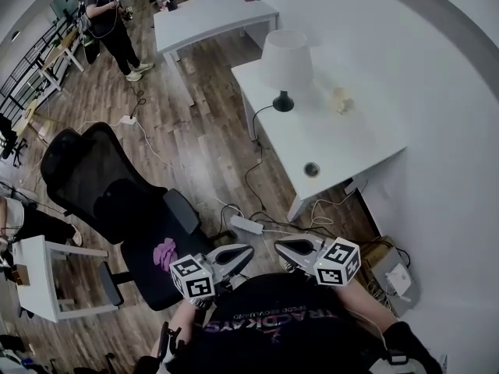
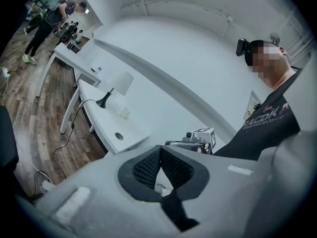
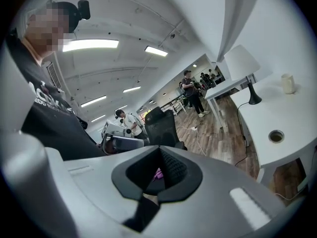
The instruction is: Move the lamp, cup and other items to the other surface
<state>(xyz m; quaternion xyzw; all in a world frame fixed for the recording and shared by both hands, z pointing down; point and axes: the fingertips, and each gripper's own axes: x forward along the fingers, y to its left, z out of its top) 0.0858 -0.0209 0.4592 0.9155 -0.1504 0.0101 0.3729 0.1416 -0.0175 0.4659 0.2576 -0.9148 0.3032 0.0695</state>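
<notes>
A lamp (image 1: 285, 62) with a white shade and black base stands on the white desk (image 1: 343, 142), and a small pale cup (image 1: 341, 100) sits to its right. Both grippers hang close to my chest, well short of the desk. My left gripper (image 1: 236, 255) is shut with nothing in it, and so is my right gripper (image 1: 295, 247). The left gripper view shows the lamp (image 2: 120, 85) and cup (image 2: 125, 113) far beyond its shut jaws (image 2: 161, 148). Past the shut right gripper (image 3: 160, 150), the right gripper view shows the lamp (image 3: 243, 64) and cup (image 3: 287, 83).
A black office chair (image 1: 109, 185) with a purple cloth (image 1: 165, 253) on its seat stands at my left. A power strip (image 1: 248, 224) and cables lie on the wood floor by the desk leg. A second white desk (image 1: 210, 18) stands farther back, with a person (image 1: 109, 22) beside it.
</notes>
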